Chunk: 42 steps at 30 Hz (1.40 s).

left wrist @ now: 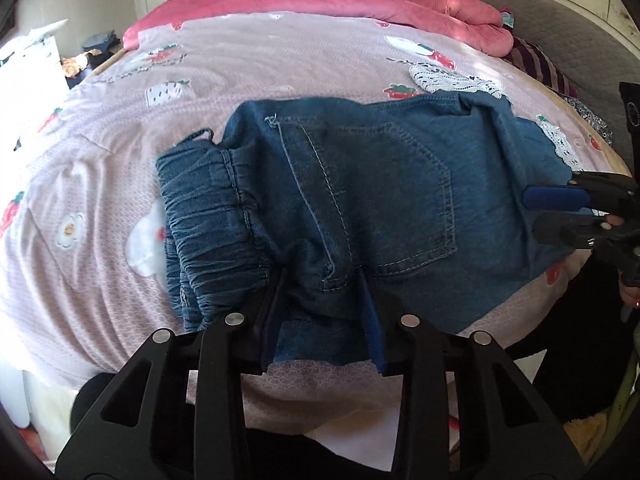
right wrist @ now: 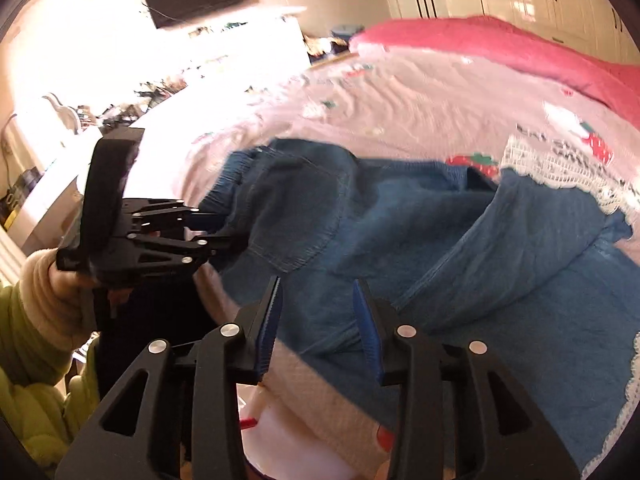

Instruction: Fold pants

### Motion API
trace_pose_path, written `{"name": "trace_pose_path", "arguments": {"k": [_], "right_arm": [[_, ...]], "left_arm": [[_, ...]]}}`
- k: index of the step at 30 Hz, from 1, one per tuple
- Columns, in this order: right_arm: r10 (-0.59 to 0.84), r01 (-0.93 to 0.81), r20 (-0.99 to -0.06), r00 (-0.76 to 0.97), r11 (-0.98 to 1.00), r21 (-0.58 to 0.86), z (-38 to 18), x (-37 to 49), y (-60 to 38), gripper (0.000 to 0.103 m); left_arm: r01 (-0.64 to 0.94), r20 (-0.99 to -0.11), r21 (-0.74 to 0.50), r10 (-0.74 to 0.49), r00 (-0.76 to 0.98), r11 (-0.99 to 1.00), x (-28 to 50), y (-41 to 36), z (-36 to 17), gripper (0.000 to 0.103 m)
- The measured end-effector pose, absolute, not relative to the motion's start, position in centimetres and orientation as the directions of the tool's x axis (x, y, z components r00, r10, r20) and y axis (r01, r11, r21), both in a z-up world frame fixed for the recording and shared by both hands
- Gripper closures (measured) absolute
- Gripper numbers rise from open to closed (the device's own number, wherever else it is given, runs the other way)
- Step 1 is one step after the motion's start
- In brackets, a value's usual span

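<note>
folding step: judging by the layout, the blue denim pants with the gathered elastic waistband were already doubled over once on the pink strawberry-print bed cover, back pocket up, and a further fold or a tidy-up looked to be in hand.
pants: they lay across the near edge of the bed, waistband toward the left gripper's side, the leg end toward the right gripper's side, where a lace-trimmed hem showed.
left gripper: the black left gripper with blue pads stood partly open, its jaws astride the near edge of the denim by the waistband; the pads did not clearly press the cloth.
right gripper: the black right gripper with blue pads stood partly open above the near edge of the leg end, nothing held; that view was blurred.
next move: likely each gripper had to close on its near edge, taking all layers, then carry the cloth over evenly.
risk: pinching only the top layer would probably spoil the fold.
</note>
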State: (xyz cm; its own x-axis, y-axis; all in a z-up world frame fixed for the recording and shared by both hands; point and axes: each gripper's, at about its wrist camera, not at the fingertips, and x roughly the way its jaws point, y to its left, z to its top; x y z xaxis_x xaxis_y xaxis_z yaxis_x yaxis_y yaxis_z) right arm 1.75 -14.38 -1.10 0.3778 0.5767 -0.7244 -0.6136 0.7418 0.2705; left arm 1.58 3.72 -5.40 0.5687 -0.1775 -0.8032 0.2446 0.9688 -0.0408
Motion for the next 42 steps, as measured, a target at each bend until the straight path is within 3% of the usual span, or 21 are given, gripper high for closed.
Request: {"name": "trace_pose_path", "arguments": {"k": [2, 5, 7, 8, 10, 12, 15, 24, 31, 33, 37, 42], "right_arm": [[0.538, -0.58, -0.763, 0.358, 0.769, 0.27, -2.7, 2.5, -14.0, 0.065], [0.559, -0.57, -0.751, 0.352, 0.764, 0.302, -3.0, 2.6, -14.5, 0.065], [0.583, -0.576, -0.722, 0.373, 0.755, 0.312, -1.7, 2.2, -15.4, 0.061], [0.59, -0.58, -0.707, 0.389, 0.754, 0.31, -0.8, 2.0, -15.9, 0.059], [0.594, -0.579, -0.682, 0.427, 0.759, 0.298, 0.9, 1.8, -16.9, 0.053], [0.58, -0.553, -0.656, 0.482, 0.783, 0.286, 2.7, 2.2, -18.8, 0.048], [0.542, -0.501, -0.642, 0.542, 0.822, 0.271, 4.1, 3.4, -20.9, 0.04], [0.399, -0.361, -0.673, 0.622, 0.91, 0.206, 6.2, 8.1, -24.6, 0.016], [0.317, -0.361, -0.732, 0.602, 0.927, 0.104, 6.2, 14.0, -23.7, 0.012], [0.297, -0.37, -0.749, 0.593, 0.926, 0.074, 5.8, 15.3, -22.8, 0.012], [0.255, -0.398, -0.791, 0.556, 0.917, 0.016, 4.2, 18.8, -21.0, 0.012], [0.208, -0.444, -0.834, 0.51, 0.895, -0.048, 2.1, 21.8, -18.5, 0.012]], "left_arm": [[0.246, -0.799, -0.037, -0.176, 0.575, 0.969, 1.6, 3.5, -5.5, 0.075], [0.246, -0.787, -0.054, -0.192, 0.586, 0.968, 1.3, 3.8, -5.2, 0.075], [0.254, -0.764, -0.093, -0.233, 0.602, 0.963, 0.7, 4.2, -3.9, 0.062], [0.254, -0.746, -0.124, -0.259, 0.613, 0.959, 0.3, 4.5, -3.0, 0.05], [0.253, -0.72, -0.124, -0.263, 0.643, 0.959, -0.3, 4.6, -1.2, 0.045], [0.259, -0.686, -0.077, -0.24, 0.687, 0.963, -0.9, 4.2, 0.7, 0.033], [0.304, -0.64, -0.111, -0.302, 0.706, 0.946, -1.1, 3.3, 2.7, 0.021], [0.458, -0.665, -0.228, -0.481, 0.572, 0.859, 2.4, -4.0, 0.8, 0.019], [0.493, -0.684, -0.316, -0.554, 0.474, 0.811, 5.4, -8.3, -1.8, 0.019], [0.497, -0.69, -0.335, -0.568, 0.448, 0.8, 6.1, -9.3, -2.9, 0.031], [0.476, -0.688, -0.383, -0.588, 0.425, 0.792, 7.1, -9.7, -4.7, 0.047], [0.476, -0.674, -0.414, -0.613, 0.413, 0.776, 7.8, -9.2, -5.6, 0.086]]}}
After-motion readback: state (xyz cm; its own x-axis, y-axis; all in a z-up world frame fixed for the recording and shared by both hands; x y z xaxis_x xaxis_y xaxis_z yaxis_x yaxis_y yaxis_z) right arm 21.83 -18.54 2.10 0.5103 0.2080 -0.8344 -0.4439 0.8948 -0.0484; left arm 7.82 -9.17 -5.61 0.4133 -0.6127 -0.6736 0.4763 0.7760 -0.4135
